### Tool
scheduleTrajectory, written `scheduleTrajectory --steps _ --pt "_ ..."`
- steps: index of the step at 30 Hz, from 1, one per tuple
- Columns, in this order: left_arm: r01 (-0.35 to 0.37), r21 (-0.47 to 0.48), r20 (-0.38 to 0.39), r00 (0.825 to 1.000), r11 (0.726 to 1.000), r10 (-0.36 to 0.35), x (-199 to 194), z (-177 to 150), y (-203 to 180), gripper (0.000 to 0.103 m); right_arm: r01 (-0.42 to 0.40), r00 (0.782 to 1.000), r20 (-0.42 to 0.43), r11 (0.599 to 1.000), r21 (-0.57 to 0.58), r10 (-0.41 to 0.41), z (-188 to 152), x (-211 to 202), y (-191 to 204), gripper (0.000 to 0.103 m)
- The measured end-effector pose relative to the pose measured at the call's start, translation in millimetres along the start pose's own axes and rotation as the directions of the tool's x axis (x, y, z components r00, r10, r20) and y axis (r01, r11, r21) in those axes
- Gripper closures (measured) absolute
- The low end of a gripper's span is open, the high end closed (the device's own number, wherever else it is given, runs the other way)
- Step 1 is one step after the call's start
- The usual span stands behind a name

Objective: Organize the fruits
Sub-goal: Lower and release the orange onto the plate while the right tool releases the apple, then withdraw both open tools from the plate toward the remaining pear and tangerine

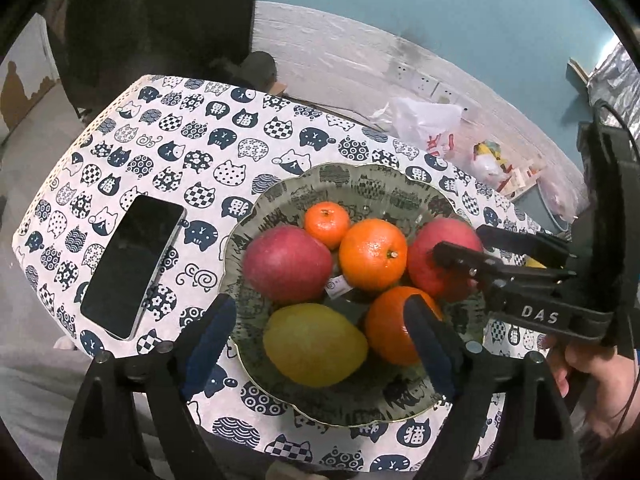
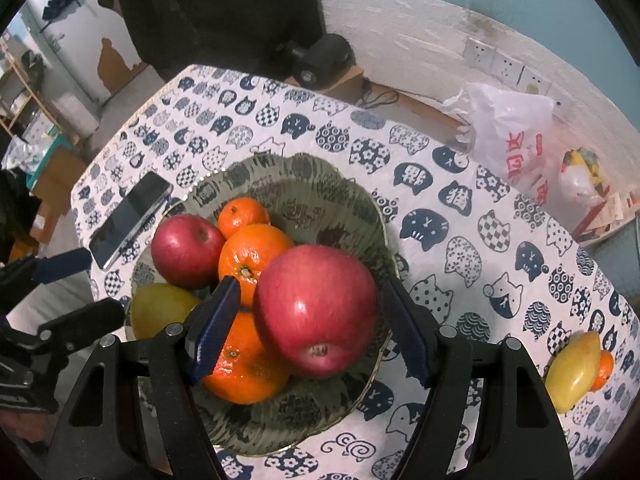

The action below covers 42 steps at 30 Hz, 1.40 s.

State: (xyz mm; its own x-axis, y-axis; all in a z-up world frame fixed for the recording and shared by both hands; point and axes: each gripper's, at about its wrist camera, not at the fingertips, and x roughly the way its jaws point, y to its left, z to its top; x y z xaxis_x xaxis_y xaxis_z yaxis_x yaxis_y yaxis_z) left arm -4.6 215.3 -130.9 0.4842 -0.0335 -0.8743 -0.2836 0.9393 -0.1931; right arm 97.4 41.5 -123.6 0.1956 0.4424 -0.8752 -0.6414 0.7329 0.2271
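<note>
While the left gripper hangs with fingers apart over the yellow mango in the bowl, the right gripper holds a red apple clamped above it; a phone lies on the surface.

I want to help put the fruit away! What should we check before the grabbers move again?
1. Left gripper has its jaws open: ok.
2. Yellow-green mango lies inside the green patterned bowl: ok.
3. Right gripper has a firm grip on the big red apple between its jaws: cannot tell.
4. All fruit is in the bowl: not ok. A second yellow mango and a small orange lie on the cat-print tablecloth.
5. Black phone is out of the way, beside the bowl: ok.
</note>
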Motion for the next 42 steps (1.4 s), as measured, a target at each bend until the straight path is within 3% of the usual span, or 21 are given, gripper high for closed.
scheduleTrajectory --steps 10,22,42 --pt "0.005 0.018 0.010 1.000 1.000 -0.005 -7.2 0.7 -10.8 0.016 0.010 0.999 0.053 1.000 0.008 -0.011 0.9 -33.3 -2.3 0.028" --pt "0.026 0.058 0.025 0.999 0.998 -0.027 -14.5 0.8 -37.5 0.016 0.077 0.992 0.099 0.997 0.025 -0.079 -11.7 -77.9 -20.9 0.022" --pt "0.072 0.253 0.001 0.997 0.965 -0.075 -12.5 -7.0 -146.2 0.016 0.162 0.972 0.145 0.975 0.150 -0.183 -74.5 -151.4 -91.2 0.022"
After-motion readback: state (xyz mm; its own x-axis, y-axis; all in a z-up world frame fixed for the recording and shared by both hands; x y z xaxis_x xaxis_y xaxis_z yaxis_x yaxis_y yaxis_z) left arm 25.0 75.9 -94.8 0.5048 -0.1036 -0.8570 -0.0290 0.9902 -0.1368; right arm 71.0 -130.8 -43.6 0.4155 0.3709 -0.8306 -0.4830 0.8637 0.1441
